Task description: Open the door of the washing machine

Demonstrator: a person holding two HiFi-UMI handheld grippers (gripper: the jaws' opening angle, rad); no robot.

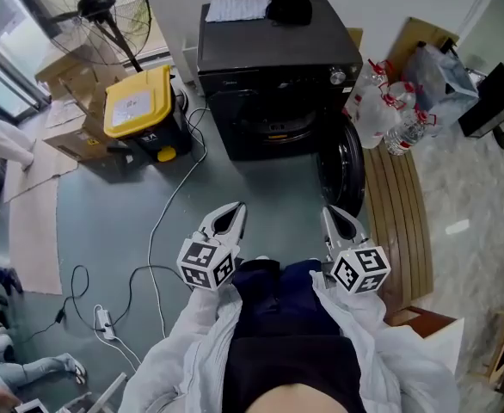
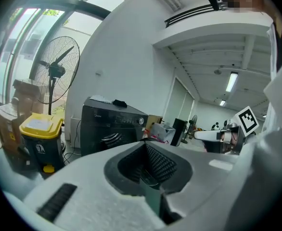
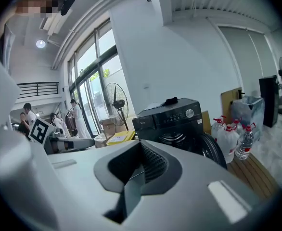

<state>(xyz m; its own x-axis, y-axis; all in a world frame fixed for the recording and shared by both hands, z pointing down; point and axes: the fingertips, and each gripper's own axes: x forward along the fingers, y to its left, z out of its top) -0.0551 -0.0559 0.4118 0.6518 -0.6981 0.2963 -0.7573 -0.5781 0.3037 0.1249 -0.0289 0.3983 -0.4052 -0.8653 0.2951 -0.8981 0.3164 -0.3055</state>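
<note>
- Grey floor (image 1: pixel 261 205) fills the head view, crossed by a loose white cable (image 1: pixel 162 222). A wooden slatted board (image 1: pixel 398 222) lies at 3 o'clock, and a yellow-lidded bin (image 1: pixel 138 101) and a standing fan (image 1: pixel 89 7) are at 10 to 11 o'clock.
- At 12 o'clock, well apart from both grippers, stands the black washing machine (image 1: pixel 278 58), with a white cloth (image 1: pixel 237 7) and a dark bundle (image 1: pixel 290 7) on its top.
- Its round door (image 1: pixel 342 166) is already swung out to the machine's right, toward 1 o'clock. That leaves the drum opening (image 1: pixel 273 127) bare, so the task looks done or nearly so.
- The left gripper (image 1: pixel 229 218) and the right gripper (image 1: pixel 334 222) hover low near the person's body. Both have their jaws closed together with nothing between them.
- Handling, as a guess: the door is stiff and fairly heavy and travels only in an arc about its hinge. The free rim, opposite the hinge, is the place to take hold. Its glossy face may be slippery, so a steady pull suits it better than a jerk.
- Hard to make out: the door shows almost edge-on, so its handle and hinge cannot be seen.
- In both gripper views the gripper's own body covers the machine's lower front.
- Water bottles (image 1: pixel 381 110) crowd just beside the door.
</note>
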